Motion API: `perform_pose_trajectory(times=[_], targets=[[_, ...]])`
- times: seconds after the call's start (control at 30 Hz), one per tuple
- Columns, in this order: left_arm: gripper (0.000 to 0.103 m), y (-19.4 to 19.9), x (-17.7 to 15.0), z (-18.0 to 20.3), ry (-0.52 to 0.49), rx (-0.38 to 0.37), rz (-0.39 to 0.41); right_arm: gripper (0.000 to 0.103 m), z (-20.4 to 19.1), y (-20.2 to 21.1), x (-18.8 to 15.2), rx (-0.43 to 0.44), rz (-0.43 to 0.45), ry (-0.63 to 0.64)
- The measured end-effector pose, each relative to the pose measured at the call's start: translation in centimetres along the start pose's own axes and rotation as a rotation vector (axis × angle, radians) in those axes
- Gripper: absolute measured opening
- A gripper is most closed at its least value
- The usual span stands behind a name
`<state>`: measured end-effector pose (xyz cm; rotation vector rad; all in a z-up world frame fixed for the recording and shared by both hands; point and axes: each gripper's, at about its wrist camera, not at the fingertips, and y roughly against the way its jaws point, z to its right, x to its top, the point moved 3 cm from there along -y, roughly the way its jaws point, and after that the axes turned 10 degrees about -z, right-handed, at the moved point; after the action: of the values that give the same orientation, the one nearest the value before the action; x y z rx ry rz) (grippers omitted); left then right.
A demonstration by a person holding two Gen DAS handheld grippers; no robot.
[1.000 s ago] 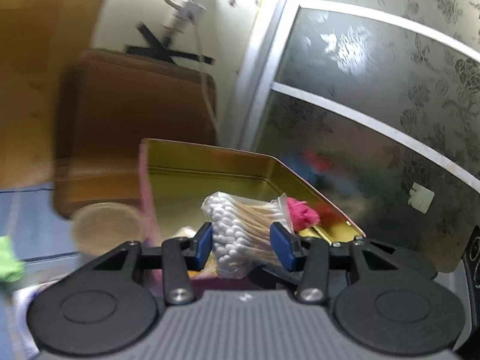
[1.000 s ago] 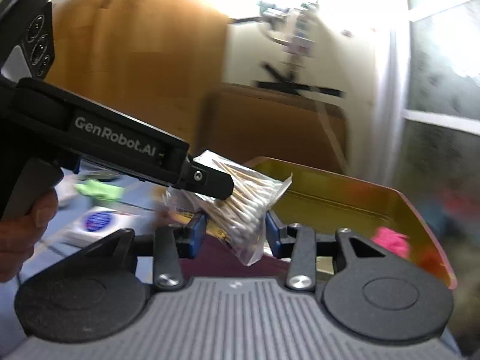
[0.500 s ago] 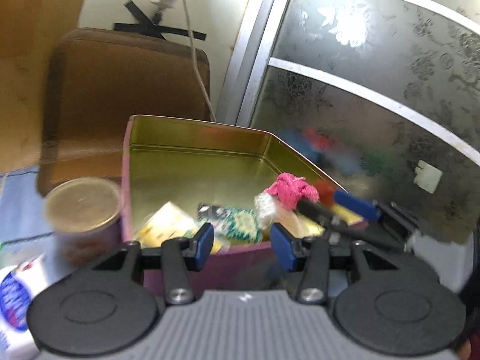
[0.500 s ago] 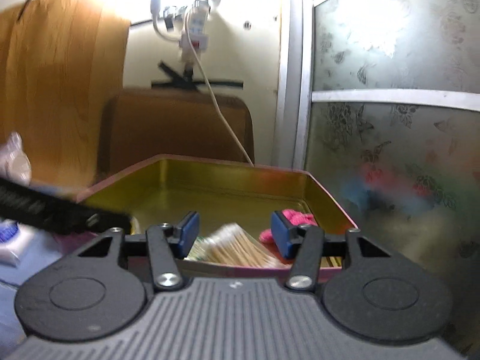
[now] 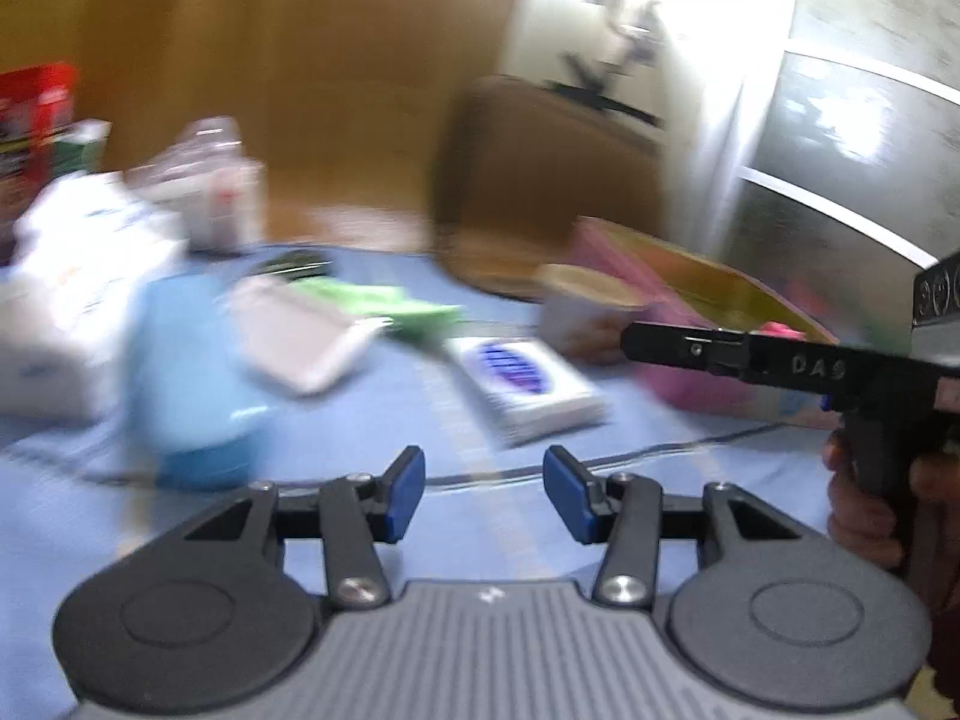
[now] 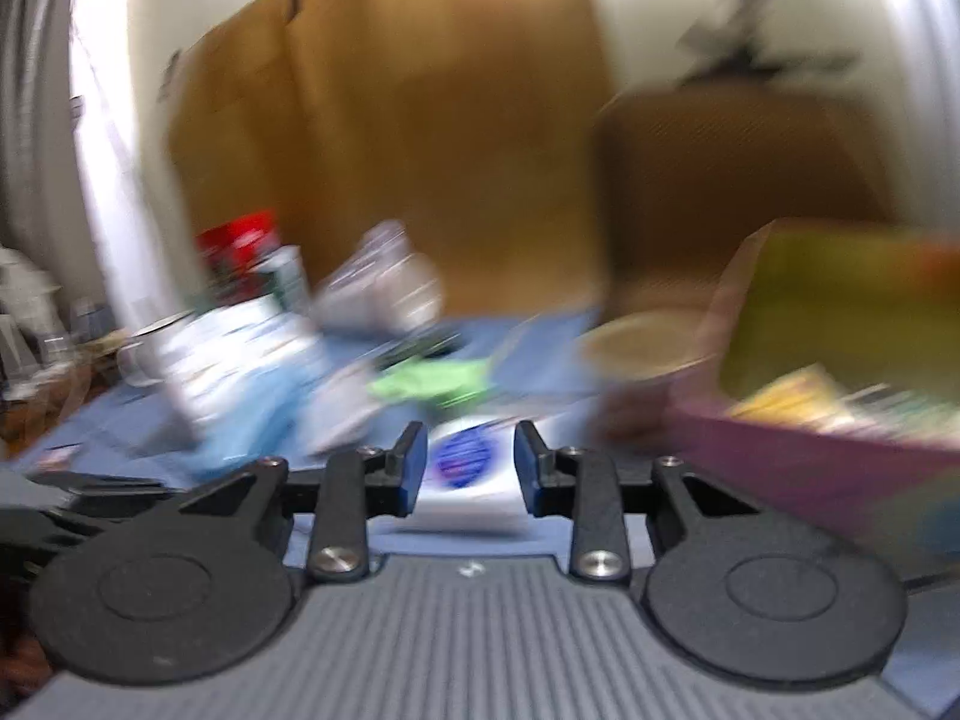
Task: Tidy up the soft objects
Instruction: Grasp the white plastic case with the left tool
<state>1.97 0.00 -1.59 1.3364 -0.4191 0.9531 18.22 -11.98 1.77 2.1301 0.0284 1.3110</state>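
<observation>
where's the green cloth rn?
On the blue table cover: left wrist view centre, the green cloth lies between the white flat pack and the blue-logo packet, left of the tin.

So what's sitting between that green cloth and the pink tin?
In the left wrist view, a white packet with a blue oval and a tan-lidded cup lie between the green cloth and the pink tin.

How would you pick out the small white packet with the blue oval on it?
Start at the pink tin with the gold inside, at the right of the blue tablecloth. Just left of it stands a round tan-lidded tub; the white packet lies flat in front of that. It alone carries a blue oval print.
</observation>
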Motion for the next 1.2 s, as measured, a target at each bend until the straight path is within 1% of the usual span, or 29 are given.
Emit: perform_pose_trajectory(times=[0.03,0.1,0.17,0.2,0.27,0.3,0.33,0.37,0.43,0.47,0.53,0.63,0.7,0.77,0.83,0.87,1.0,1.07,1.13,1.2], targets=[[0.045,0.2,-0.1,-1.0,0.02,0.025,0.007,0.035,-0.8,-1.3,0.4,0.039,-0.025,-0.006],[0.045,0.2,-0.4,-2.5,0.062,0.037,0.026,0.035,-1.7,-4.3,1.6,0.096,-0.073,-0.034],[0.043,0.0,-0.2,-3.4,0.124,-0.001,0.026,0.035,-1.9,-7.4,3.0,0.153,-0.122,-0.099],[0.043,0.2,-0.2,-3.7,0.139,-0.007,0.044,0.036,-2.1,-8.8,3.4,0.169,-0.144,-0.131],[0.044,0.2,-0.2,-3.9,0.153,-0.021,0.058,0.036,-2.5,-11.3,4.1,0.175,-0.186,-0.163],[0.044,0.3,-0.2,-4.0,0.153,-0.034,0.062,0.036,-2.7,-12.3,4.4,0.165,-0.203,-0.162],[0.044,0.4,-0.2,-4.0,0.153,-0.035,0.069,0.038,-3.0,-13.3,4.6,0.149,-0.221,-0.16],[0.044,0.5,-0.2,-4.0,0.152,-0.029,0.076,0.037,-2.9,-13.9,4.7,0.14,-0.237,-0.161],[0.044,0.5,-0.2,-3.8,0.141,-0.024,0.082,0.008,-2.9,-14.7,4.7,0.158,-0.273,-0.176],[0.044,0.5,-0.2,-3.7,0.135,-0.024,0.085,0.008,-2.9,-14.5,4.5,0.163,-0.271,-0.182],[0.045,0.7,-0.6,-3.7,0.132,-0.028,0.089,0.007,-3.0,-12.9,4.1,0.159,-0.23,-0.166],[0.045,0.7,-0.7,-3.9,0.143,-0.038,0.082,0.007,-3.1,-10.1,3.6,0.11,-0.168,-0.096],[0.045,0.7,-0.7,-4.1,0.158,-0.049,0.08,0.006,-3.3,-7.6,3.0,0.082,-0.115,-0.025],[0.045,0.6,-0.7,-4.5,0.171,-0.063,0.074,0.006,-3.8,-4.9,1.9,0.033,-0.073,0.089],[0.047,0.6,-0.7,-4.6,0.182,-0.079,0.066,0.006,-4.2,-2.6,0.4,-0.007,-0.06,0.174],[0.047,0.7,-0.7,-4.6,0.18,-0.086,0.065,0.006,-4.1,-1.5,-0.4,-0.019,-0.064,0.195],[0.047,0.7,-0.6,-3.5,0.145,-0.094,0.052,0.006,-3.0,1.6,-3.6,-0.031,-0.105,0.184],[0.057,0.5,-0.3,-2.6,0.133,-0.12,0.035,0.006,-2.1,2.9,-5.0,-0.031,-0.115,0.156],[0.064,0.1,0.1,-1.7,0.118,-0.141,0.027,0.007,-1.2,4.3,-6.0,-0.056,-0.108,0.123],[0.067,-0.6,0.8,-0.7,0.09,-0.156,0.01,0.011,0.3,5.4,-6.5,-0.107,-0.086,0.068]])
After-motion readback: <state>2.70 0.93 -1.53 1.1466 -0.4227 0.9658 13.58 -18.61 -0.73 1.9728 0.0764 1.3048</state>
